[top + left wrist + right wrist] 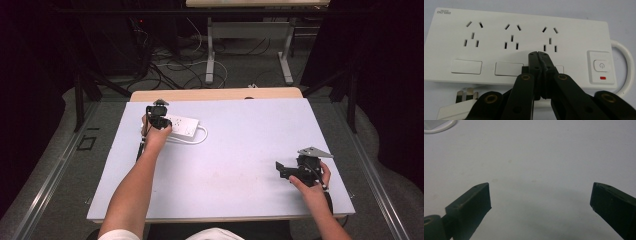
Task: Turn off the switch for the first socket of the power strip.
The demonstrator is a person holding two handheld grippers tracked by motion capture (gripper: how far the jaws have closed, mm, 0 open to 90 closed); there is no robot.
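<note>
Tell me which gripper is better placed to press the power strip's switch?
Left. The left gripper, shut, hovers over the power strip near its switch; the right gripper is far away.

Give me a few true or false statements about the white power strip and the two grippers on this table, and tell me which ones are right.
1. The left gripper has its jaws closed together over the white plastic power strip. True.
2. The right gripper is clamped on the power strip's cable. False: its jaws stand wide apart over the bare pale table top, with nothing between them.
3. The power strip has three sets of sockets in a row and a power button at one end. True.
4. A plug is pushed into the middle socket. False: all three sockets show bare slots; a white plug lies on the table beside the strip.
5. A small red mark sits just below the power button. True.
</note>
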